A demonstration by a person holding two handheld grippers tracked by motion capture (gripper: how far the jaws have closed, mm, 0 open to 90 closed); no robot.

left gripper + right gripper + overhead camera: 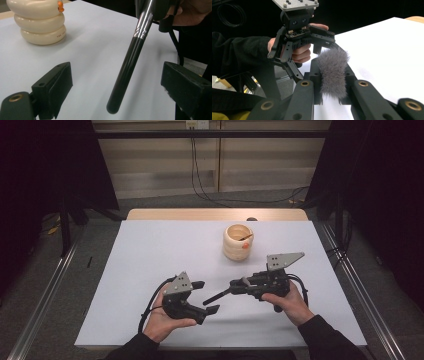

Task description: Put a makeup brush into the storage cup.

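Note:
A makeup brush (pixel 218 296) with a black handle, a silver ferrule and grey bristles hangs level above the white mat. My right gripper (pixel 236 287) is shut on its fluffy head (pixel 333 72), seen squeezed between the jaws in the right gripper view. The handle (pixel 127 65) points toward my left gripper (pixel 206 296), and its rounded end lies between that gripper's jaws. In the left gripper view my left gripper (pixel 116 75) stands open, with clear gaps on both sides of the handle.
A cream ribbed holder (pixel 238 242) stands at the back of the mat (pixel 150 265), with a dark stick and an orange piece at its rim; it is also in the left gripper view (pixel 40 22). Metal rails run along both table sides.

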